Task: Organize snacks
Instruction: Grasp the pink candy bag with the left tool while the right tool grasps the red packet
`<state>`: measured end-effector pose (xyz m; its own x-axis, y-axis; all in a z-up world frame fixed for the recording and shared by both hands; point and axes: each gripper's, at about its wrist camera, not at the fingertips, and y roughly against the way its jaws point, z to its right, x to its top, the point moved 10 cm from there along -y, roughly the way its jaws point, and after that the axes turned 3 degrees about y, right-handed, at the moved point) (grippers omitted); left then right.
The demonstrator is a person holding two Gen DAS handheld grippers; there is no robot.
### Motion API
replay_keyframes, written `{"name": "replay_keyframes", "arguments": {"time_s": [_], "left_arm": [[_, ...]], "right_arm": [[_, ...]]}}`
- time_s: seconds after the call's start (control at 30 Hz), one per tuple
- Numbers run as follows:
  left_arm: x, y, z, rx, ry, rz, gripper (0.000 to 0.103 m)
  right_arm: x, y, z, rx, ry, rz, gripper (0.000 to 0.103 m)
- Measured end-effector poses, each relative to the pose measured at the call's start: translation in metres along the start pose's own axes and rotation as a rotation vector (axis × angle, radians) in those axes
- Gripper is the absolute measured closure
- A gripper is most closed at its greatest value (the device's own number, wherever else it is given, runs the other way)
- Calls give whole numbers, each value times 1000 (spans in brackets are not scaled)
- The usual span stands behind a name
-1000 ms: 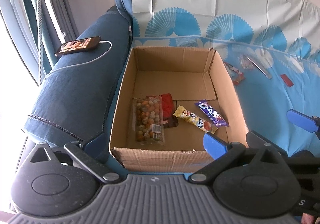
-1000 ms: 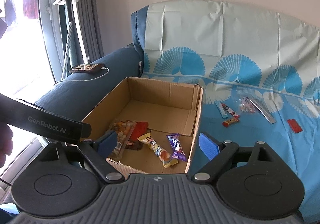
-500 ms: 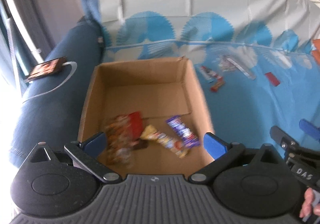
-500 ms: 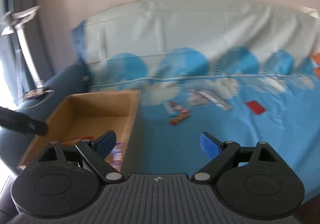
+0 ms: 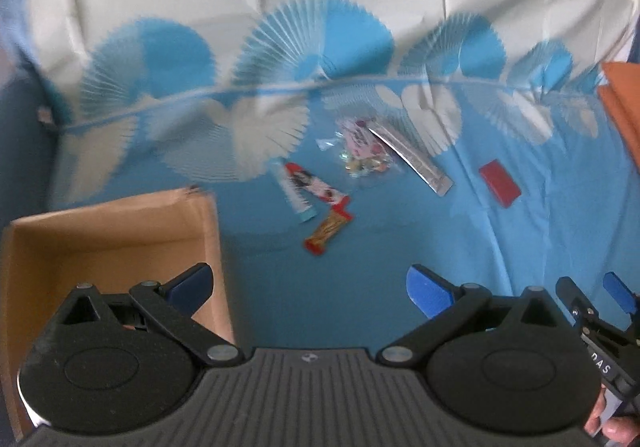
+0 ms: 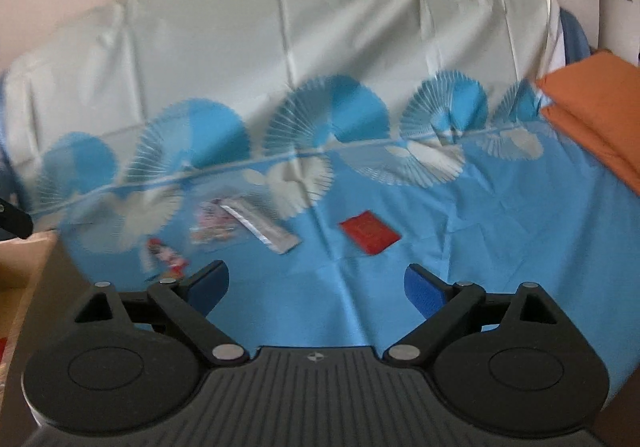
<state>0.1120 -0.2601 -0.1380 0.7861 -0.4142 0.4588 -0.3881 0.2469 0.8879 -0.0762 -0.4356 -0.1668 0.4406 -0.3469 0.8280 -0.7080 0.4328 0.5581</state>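
Several snacks lie loose on the blue patterned cloth: a small gold and red bar (image 5: 329, 227), a red and white bar (image 5: 316, 183), a clear bag of candies (image 5: 362, 151), a long silver stick pack (image 5: 412, 159) and a flat red packet (image 5: 500, 183). The red packet (image 6: 370, 236) and silver stick (image 6: 262, 228) also show in the right wrist view. The cardboard box (image 5: 120, 231) stands at the lower left. My left gripper (image 5: 310, 287) is open and empty, above the cloth near the box's right wall. My right gripper (image 6: 316, 285) is open and empty, short of the red packet.
The cloth covers a sofa seat and backrest (image 6: 280, 47). An orange cushion (image 6: 596, 115) sits at the right end. My right gripper shows at the lower right of the left wrist view (image 5: 596, 299). The box edge (image 6: 24, 259) lies at the far left.
Both grippers have swung right, away from the box and toward the loose snacks on the cloth. Both stayed open and empty. The views are motion blurred.
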Motion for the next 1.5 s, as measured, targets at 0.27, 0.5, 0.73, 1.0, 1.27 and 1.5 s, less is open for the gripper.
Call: {"name": "replay_keyframes", "arguments": {"time_s": [0.27,0.5,0.73,1.0,1.27,1.5], "left_arm": [[68,-173,16,38,102,-197,0],[92,-265,35,18,73,-308,0],[116,-289,51,22,89,-268,0],[123,-292,70,81,80,-198,0],[122,-292,77,78,51,-201,0],[134,-264,96,44,8,-141,64]], "right_arm": [[-6,-159,49,-79,-40,-157,7],[-10,-255,63,-78,30,-195,7],[-4,-294,62,-41,57,-141,0],[-3,-293,61,-62,49,-79,0],[-5,-293,61,-54,62,-59,0],[-6,-278,32,-15,226,-40,57]]}}
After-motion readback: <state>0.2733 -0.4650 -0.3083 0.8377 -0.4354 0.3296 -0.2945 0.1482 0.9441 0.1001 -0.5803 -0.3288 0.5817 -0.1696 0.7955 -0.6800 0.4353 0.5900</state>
